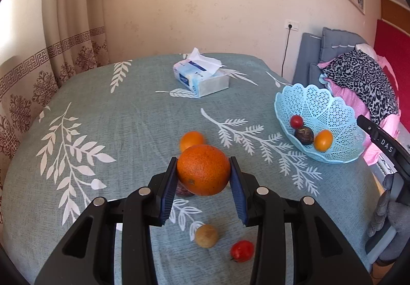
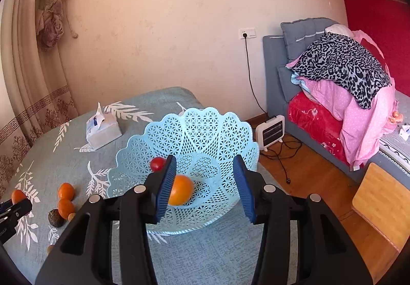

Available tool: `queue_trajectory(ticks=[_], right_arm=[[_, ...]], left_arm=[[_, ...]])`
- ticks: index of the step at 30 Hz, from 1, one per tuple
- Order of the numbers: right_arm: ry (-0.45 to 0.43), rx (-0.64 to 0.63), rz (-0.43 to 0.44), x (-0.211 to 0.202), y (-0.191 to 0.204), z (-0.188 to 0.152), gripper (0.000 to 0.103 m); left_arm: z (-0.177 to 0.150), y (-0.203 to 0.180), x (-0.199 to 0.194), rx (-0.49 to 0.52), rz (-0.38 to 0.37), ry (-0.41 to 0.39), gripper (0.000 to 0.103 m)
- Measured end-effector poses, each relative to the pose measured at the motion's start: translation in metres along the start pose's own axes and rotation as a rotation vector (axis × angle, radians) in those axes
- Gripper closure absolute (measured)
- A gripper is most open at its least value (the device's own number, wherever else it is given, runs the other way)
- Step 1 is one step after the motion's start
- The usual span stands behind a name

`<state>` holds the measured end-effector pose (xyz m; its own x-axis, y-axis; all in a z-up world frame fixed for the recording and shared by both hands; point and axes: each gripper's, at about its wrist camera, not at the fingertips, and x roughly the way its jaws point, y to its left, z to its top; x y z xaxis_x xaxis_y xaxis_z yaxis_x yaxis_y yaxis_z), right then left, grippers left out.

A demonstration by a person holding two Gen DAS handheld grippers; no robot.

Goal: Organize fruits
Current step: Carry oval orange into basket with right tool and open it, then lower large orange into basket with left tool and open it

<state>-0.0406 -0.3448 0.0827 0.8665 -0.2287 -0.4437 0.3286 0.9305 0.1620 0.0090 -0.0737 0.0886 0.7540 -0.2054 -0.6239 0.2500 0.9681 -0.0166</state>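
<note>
Behind the orange (image 1: 203, 169) — dark fruit (image 1: 182, 190), mostly hidden.

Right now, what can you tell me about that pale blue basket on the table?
The basket is a shallow, pale blue bowl that looks like plastic, with lacy openwork walls and a scalloped rim. It sits upright on the teal leaf-print tablecloth, near the table's edge. Inside lie a small red fruit, a dark brown fruit and an orange fruit. The open right gripper hovers over it, apparently not touching.
</note>
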Motion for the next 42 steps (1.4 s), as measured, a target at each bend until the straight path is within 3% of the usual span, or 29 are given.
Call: queue_trajectory(ticks=[12, 14, 17, 29, 31, 32, 33, 42], right_arm=[[-0.052, 0.107, -0.060, -0.002, -0.032, -0.004, 0.053], [-0.063, 0.116, -0.073, -0.003, -0.035, -0.006, 0.042], [-0.077, 0.108, -0.083, -0.005, -0.034, -0.006, 0.042], [-0.070, 0.089, -0.114, -0.001, -0.030, -0.009, 0.037], [-0.066, 0.092, -0.114, 0.000, -0.031, -0.009, 0.037], [-0.064, 0.093, -0.115, 0.001, -0.031, -0.009, 0.037], [-0.062, 0.093, -0.116, 0.001, -0.031, -0.010, 0.037], [-0.059, 0.089, -0.120, 0.004, -0.030, -0.011, 0.036]], left_arm=[[0.026, -0.080, 0.025, 0.098, -0.162, 0.010, 0.064], [0.029, -0.092, 0.031, 0.108, -0.187, 0.019, 0.064], [0.032, -0.106, 0.041, 0.116, -0.223, 0.033, 0.064], [0.036, -0.136, 0.069, 0.161, -0.248, 0.053, 0.064], [0.037, -0.137, 0.071, 0.163, -0.246, 0.053, 0.057], [0.038, -0.136, 0.071, 0.160, -0.240, 0.043, 0.037], [0.038, -0.134, 0.069, 0.152, -0.233, 0.027, 0.025], [0.046, -0.114, 0.058, 0.123, -0.178, -0.028, 0.013]])
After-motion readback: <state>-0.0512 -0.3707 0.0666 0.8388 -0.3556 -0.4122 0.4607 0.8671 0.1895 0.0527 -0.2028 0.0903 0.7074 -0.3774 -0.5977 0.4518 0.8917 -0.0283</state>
